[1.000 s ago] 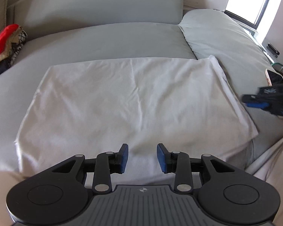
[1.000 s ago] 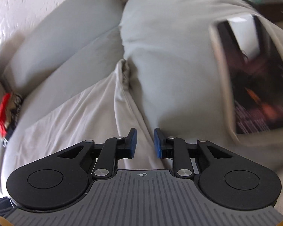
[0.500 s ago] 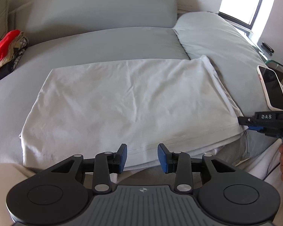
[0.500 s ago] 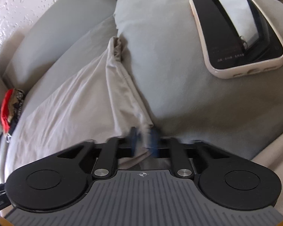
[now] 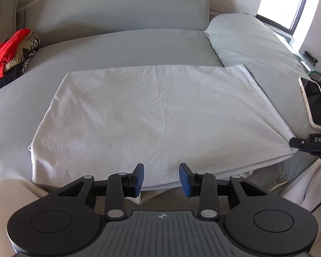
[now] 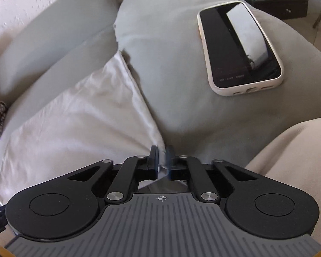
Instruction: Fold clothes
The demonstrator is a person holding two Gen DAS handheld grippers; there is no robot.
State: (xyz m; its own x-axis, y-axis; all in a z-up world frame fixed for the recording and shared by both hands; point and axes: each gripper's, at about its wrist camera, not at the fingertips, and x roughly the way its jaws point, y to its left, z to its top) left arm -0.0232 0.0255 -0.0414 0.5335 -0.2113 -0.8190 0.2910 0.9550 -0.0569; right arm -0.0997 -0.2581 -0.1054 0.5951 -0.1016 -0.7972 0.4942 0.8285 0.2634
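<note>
White garment (image 5: 152, 115) lies spread flat on the grey sofa (image 5: 122, 47) seat, its right edge against the padded armrest (image 5: 256, 42). A phone (image 6: 239, 47) rests on that armrest; a clothes pile (image 5: 8, 53) sits at the seat's left end. The left gripper (image 5: 161, 178) hovers at the near hem, jaws spread. The right gripper (image 6: 162, 165) pinches the near right corner.

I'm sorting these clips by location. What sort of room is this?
Most likely a living room at home: a grey sofa, a phone on its padded armrest, and a window.
</note>
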